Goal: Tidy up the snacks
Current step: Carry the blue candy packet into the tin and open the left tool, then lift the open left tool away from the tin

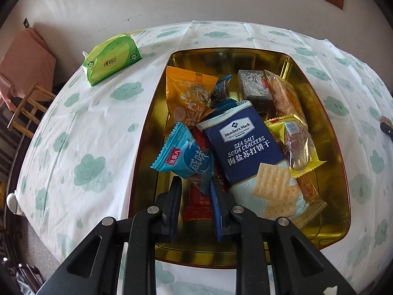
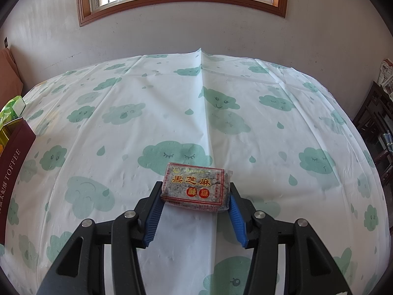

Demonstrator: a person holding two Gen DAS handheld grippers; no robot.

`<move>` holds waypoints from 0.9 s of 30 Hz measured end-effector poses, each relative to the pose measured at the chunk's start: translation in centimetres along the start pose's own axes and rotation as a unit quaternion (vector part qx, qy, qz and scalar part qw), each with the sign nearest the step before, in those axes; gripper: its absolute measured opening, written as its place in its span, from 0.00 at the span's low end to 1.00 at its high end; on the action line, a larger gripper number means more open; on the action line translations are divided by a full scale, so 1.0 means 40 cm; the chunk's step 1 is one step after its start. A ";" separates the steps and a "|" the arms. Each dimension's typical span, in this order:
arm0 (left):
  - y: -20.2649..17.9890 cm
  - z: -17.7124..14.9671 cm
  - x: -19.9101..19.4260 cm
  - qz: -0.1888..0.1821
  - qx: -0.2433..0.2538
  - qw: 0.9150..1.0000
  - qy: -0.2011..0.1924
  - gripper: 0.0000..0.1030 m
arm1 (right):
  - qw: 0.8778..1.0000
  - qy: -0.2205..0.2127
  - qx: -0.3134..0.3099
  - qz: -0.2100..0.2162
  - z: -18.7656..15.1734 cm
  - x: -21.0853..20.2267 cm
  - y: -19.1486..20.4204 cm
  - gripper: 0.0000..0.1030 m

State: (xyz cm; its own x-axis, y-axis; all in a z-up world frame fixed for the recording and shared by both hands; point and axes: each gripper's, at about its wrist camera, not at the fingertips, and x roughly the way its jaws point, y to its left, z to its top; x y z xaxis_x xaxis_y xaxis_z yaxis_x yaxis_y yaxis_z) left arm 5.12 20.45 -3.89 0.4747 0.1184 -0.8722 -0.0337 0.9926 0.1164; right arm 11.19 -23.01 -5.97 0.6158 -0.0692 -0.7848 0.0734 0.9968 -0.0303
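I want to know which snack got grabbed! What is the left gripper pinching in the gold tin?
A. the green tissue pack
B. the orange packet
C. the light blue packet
C: the left gripper has its fingers shut on the light blue packet over the gold tin.

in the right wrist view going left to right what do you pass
green tissue pack → dark red toffee box → sesame candy block held in the right claw → dark wooden shelf
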 end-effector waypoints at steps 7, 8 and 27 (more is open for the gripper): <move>0.002 0.001 -0.015 0.003 -0.003 1.000 -0.008 0.29 | 1.000 0.000 0.000 0.000 0.000 0.000 -0.001 0.50; 0.002 0.002 -0.019 0.001 -0.004 1.000 -0.012 0.32 | 1.000 0.000 0.000 0.000 0.000 0.000 0.000 0.50; -0.021 0.005 -0.084 0.026 0.006 0.998 -0.055 0.50 | 1.000 0.000 0.000 0.000 0.000 0.001 0.000 0.50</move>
State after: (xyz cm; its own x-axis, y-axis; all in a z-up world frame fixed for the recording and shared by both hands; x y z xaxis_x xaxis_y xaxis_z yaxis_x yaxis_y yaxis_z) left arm 3.72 19.20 -0.97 0.5657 0.1661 -0.8077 -0.0514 0.9847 0.1665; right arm 11.20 -23.01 -5.99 0.6156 -0.0695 -0.7850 0.0732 0.9968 -0.0308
